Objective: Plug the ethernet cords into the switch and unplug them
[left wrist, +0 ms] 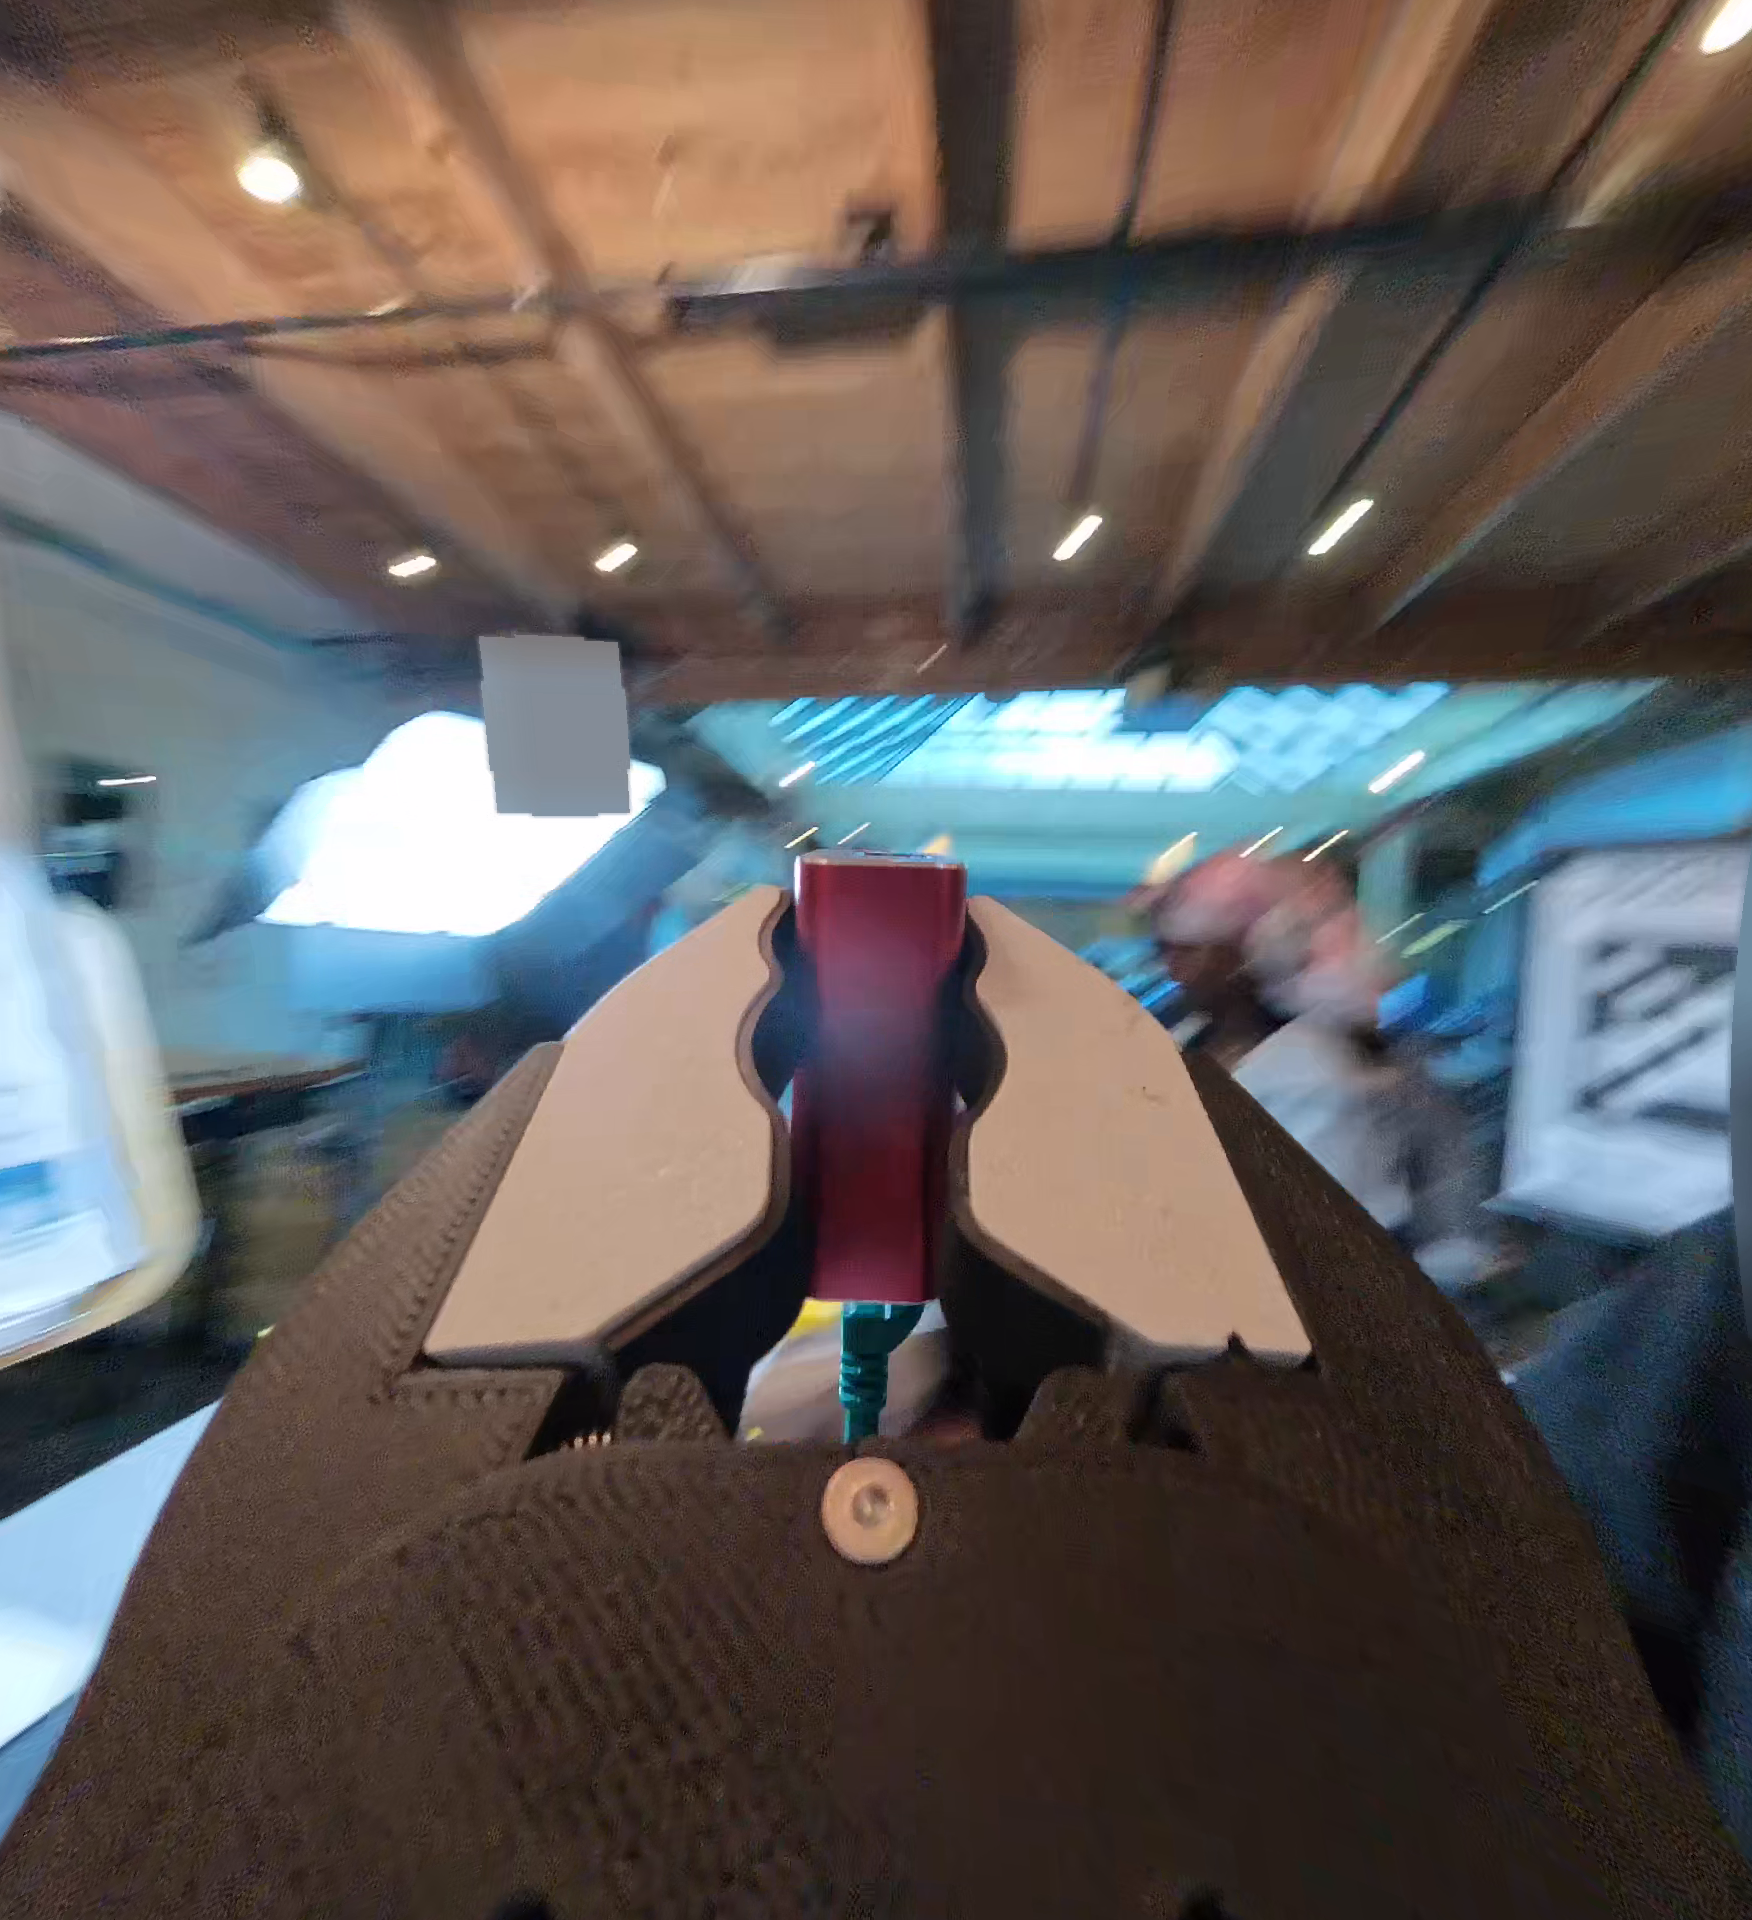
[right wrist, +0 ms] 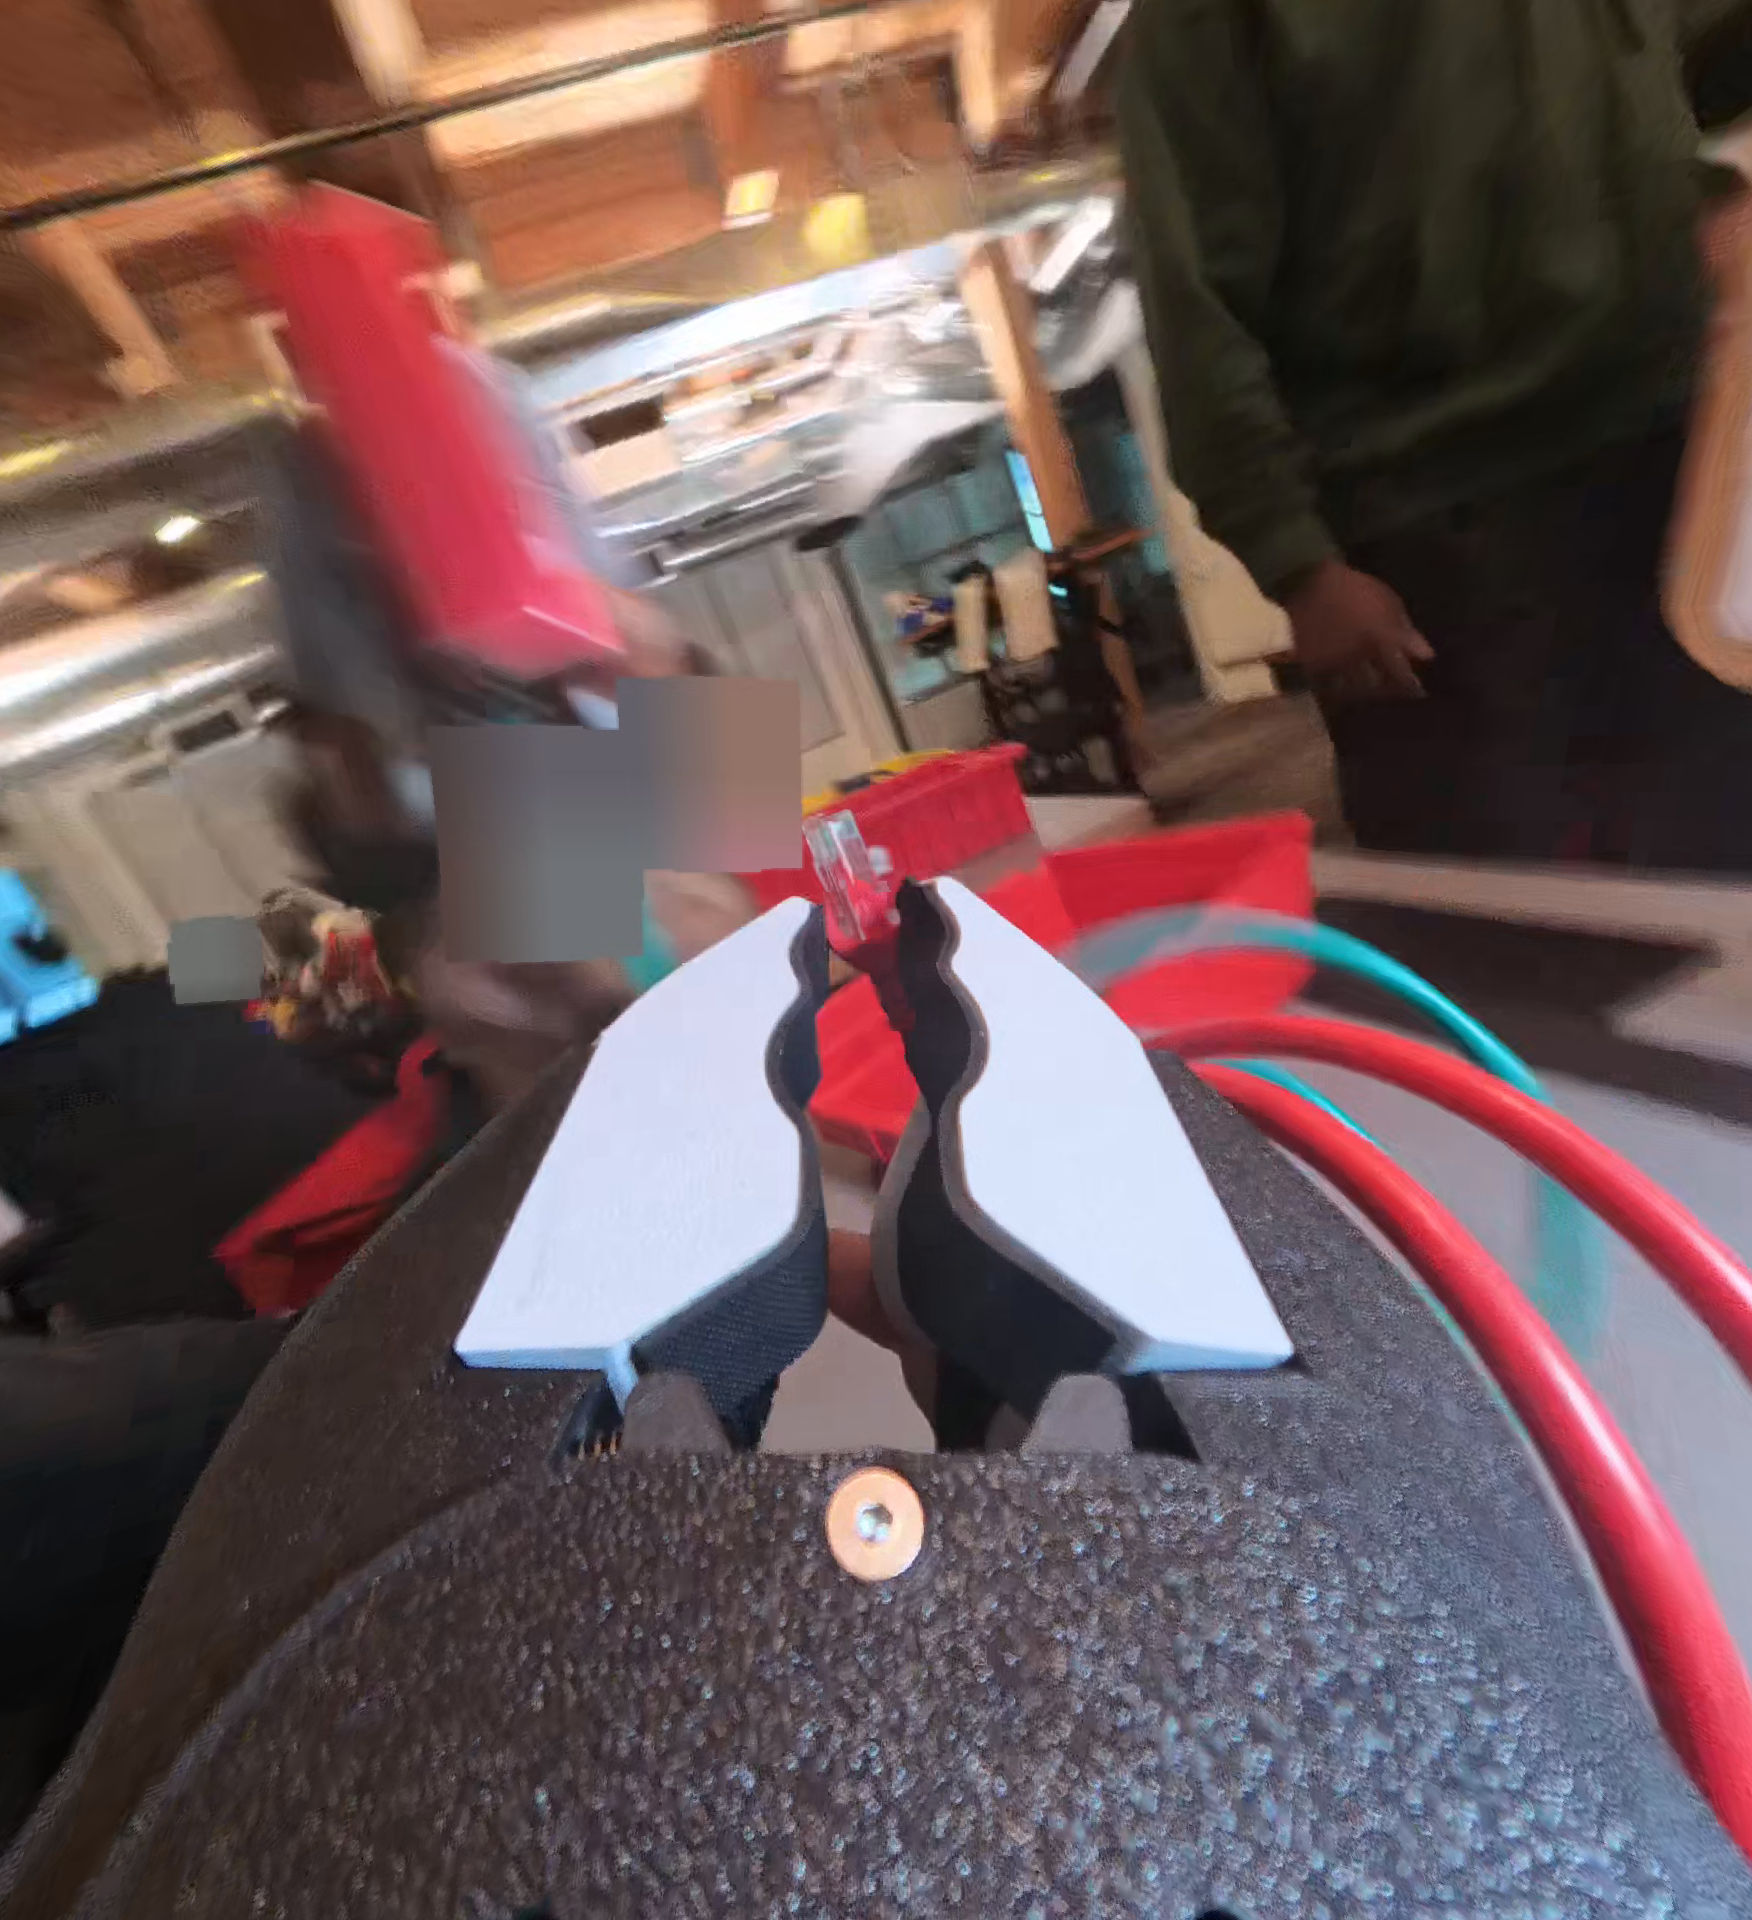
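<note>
So on the left side, the left gripper (left wrist: 877, 914) is clamped on the switch (left wrist: 874, 1081), a little dark red metal box held upright between the fingers, with its far end poking out past the tips. A green cord (left wrist: 867, 1371) is already plugged into its near end and drops down behind the gripper body. My guess is the switch is light and rigid, with a smooth, maybe slippery shell, so squeezing it across the flat sides like this seems like the right hold. It's up in the air, tilted toward the ceiling, and the background is all motion blur.

Over on the right, the right gripper (right wrist: 864, 902) is pinching the red cord (right wrist: 1537, 1143) right behind its plug (right wrist: 844, 868). The clear plug tip sticks out beyond the fingertips, free and not in any port. Plug looks like hard brittle plastic with a thin latch tab, so I'd grab the boot, not the tab. The cord itself is springy, looping off to the right alongside more green cord, and it'll probably tug on the plug while lining it up.

Containers: there are red bins (right wrist: 1194, 883) on the table past the right fingertips. The farther one seems to have something yellow in it, but it's too blurry to say what's inside either.
</note>
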Tool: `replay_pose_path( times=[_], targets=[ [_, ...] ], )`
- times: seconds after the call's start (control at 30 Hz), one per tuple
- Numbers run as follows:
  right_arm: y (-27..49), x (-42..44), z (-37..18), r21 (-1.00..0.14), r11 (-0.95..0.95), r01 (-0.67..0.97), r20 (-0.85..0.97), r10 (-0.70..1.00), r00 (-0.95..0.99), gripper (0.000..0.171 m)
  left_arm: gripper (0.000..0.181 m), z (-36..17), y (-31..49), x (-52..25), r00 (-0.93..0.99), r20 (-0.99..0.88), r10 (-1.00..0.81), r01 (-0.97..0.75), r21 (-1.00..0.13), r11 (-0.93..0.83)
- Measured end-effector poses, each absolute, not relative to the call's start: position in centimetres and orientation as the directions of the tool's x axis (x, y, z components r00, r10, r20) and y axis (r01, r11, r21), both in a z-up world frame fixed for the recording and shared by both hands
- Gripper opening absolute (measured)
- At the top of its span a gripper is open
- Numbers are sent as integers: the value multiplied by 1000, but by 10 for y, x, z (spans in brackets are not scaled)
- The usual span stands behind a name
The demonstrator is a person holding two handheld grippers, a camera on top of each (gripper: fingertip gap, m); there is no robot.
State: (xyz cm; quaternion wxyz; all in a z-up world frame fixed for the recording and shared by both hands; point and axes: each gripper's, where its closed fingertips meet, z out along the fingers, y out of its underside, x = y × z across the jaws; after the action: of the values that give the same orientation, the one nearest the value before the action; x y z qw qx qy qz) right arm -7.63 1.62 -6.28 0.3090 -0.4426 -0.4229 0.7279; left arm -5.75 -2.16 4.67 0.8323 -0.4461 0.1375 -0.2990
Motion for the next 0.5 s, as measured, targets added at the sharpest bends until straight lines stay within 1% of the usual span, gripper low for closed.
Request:
replay_pose_path(
  times=[0.03,0.07,0.1,0.13,0.23,0.27,0.4,0.5],
  targets=[
    [27,-79,-82,-838,-546,-24,-489,769,-413,13,27,66,-40,-59,744,39,-667,426,-797,428],
    [26,-76,-88,-791,-612,-4,-542,704,-459,13,28,79,-51,-65,799,-6,-601,356,-801,481],
    [10,-72,-83,-834,-551,-6,-475,724,-501,13,27,84,-58,-79,866,-38,-499,266,-810,523],
    [-8,-68,-71,-888,-459,-29,-375,759,-532,14,27,83,-62,-97,893,-15,-449,249,-815,523],
    [-40,-60,-29,-951,-298,-85,-194,785,-588,13,27,76,-68,-136,845,105,-524,383,-803,457],
    [-42,-57,-18,-958,-270,-101,-160,789,-594,13,27,74,-68,-142,852,115,-511,382,-805,455],
    [-22,-41,-1,-975,-197,-105,-101,808,-581,14,27,66,-58,-138,894,61,-444,273,-860,432],
    [3,-19,9,-964,-257,-69,-161,771,-615,14,27,62,-49,-146,942,61,-330,207,-881,427]
  ],
)
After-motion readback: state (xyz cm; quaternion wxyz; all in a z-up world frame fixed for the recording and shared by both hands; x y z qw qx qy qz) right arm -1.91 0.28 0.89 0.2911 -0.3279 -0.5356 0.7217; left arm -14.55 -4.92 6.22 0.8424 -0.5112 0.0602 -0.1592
